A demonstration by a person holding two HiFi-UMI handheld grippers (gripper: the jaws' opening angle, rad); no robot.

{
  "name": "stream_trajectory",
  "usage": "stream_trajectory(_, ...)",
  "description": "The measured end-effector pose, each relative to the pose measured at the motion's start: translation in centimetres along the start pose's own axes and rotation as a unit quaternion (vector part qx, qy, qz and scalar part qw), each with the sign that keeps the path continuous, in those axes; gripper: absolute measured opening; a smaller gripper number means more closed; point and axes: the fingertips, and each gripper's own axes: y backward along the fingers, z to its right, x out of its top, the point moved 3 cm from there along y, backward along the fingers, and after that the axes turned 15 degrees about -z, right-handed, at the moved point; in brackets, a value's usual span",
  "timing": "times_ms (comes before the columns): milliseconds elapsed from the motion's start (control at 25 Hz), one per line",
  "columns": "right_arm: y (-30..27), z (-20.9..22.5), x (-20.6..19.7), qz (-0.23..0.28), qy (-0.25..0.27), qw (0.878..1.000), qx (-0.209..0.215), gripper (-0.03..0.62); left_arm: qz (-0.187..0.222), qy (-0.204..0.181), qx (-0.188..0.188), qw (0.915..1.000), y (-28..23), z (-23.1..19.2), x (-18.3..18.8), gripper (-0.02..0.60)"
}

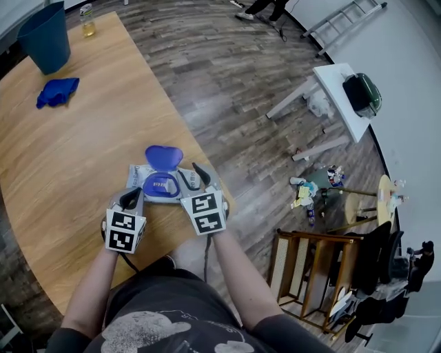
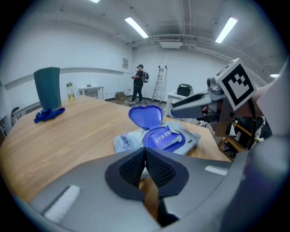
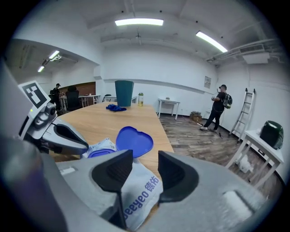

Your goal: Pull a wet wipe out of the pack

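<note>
A pale wet wipe pack (image 1: pixel 141 176) lies flat on the wooden table (image 1: pixel 62 179) near its front right edge. Its blue heart-shaped lid (image 1: pixel 163 156) stands flipped open above the blue opening ring (image 1: pixel 160 185); no wipe shows sticking out. My left gripper (image 1: pixel 131 197) sits just in front of the pack's left end, its jaws shut and empty (image 2: pixel 145 158). My right gripper (image 1: pixel 198 175) hovers at the pack's right end, its jaws open (image 3: pixel 145 170), with the pack's printed end (image 3: pixel 138 197) showing below the gap and untouched by the pads.
A dark blue bin (image 1: pixel 46 38), a crumpled blue cloth (image 1: pixel 58 91) and a small bottle (image 1: pixel 87 21) stand at the table's far left. The table edge runs close on the right of the pack. On the floor beyond are a wooden rack (image 1: pixel 313 276) and a white table (image 1: pixel 341 96).
</note>
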Motion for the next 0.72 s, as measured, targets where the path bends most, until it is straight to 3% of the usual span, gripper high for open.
stream_trajectory(40,0.4,-0.1,-0.4,0.001,-0.004,1.000,0.000,0.163,0.010,-0.018,-0.001,0.9998,0.3,0.4,0.3,0.026)
stream_trajectory(120,0.9,-0.4,-1.2,-0.002,-0.009,1.000,0.003,0.150,0.016,-0.058,-0.013,0.9981,0.3,1.8,0.6,0.147)
stream_trajectory(240,1.6,-0.8,-2.3,-0.006,-0.016,1.000,0.005,0.150,0.023,-0.111,-0.004,0.9935,-0.3,3.6,1.2,0.211)
stream_trajectory(360,2.3,-1.4,-3.3,-0.010,-0.021,1.000,0.009,0.150,0.028,-0.130,0.020,0.9909,-0.9,4.6,2.0,0.250)
stream_trajectory(600,3.1,-2.3,-4.5,-0.012,-0.016,1.000,0.015,0.150,0.013,-0.100,0.047,0.9938,-2.7,4.8,3.2,0.223)
stream_trajectory(720,3.3,-2.5,-4.7,-0.011,-0.018,1.000,0.021,0.150,0.027,-0.085,0.065,0.9939,-2.2,4.3,3.8,0.102)
